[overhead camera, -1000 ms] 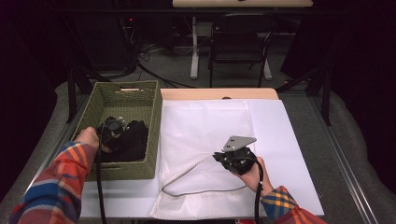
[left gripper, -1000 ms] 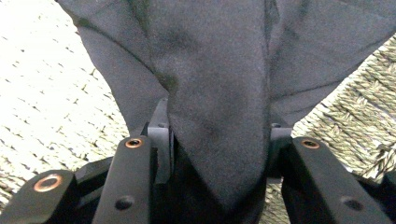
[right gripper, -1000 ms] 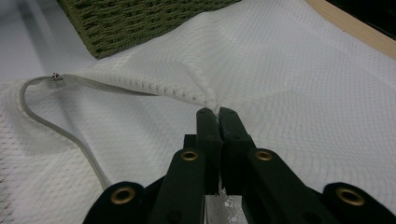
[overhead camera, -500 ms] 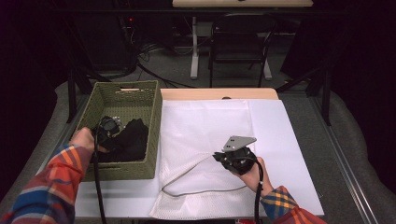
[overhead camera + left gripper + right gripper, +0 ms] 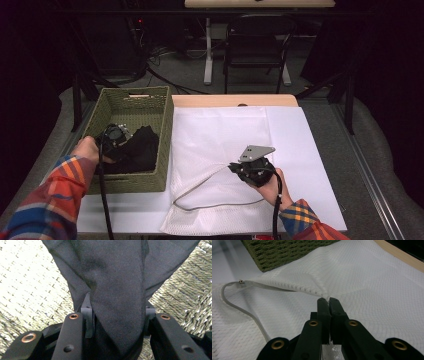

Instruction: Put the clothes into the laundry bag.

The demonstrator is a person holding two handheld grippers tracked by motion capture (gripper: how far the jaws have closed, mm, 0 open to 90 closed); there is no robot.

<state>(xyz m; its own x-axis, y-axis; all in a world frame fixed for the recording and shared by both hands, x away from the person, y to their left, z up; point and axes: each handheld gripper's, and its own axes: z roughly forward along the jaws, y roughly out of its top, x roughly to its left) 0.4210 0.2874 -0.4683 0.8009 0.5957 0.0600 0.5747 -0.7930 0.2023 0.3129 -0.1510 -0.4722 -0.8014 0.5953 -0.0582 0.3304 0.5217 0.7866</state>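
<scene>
Black cloth [image 5: 117, 290] sits pinched in the left gripper's [image 5: 116, 139] jaws inside the basket [image 5: 165, 125], centre-left; right gripper's [image 5: 329, 301] jaws, seemingly shut, nip the mesh bag's [image 5: 367, 285] edge.

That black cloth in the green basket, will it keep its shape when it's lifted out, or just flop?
Probably flop: the black cloth hangs in soft folds where the left tongs pinch it. It likely weighs little, since a small pinch holds it. It may drag on the basket wall coming out, as its bulk lies heaped inside.
</scene>
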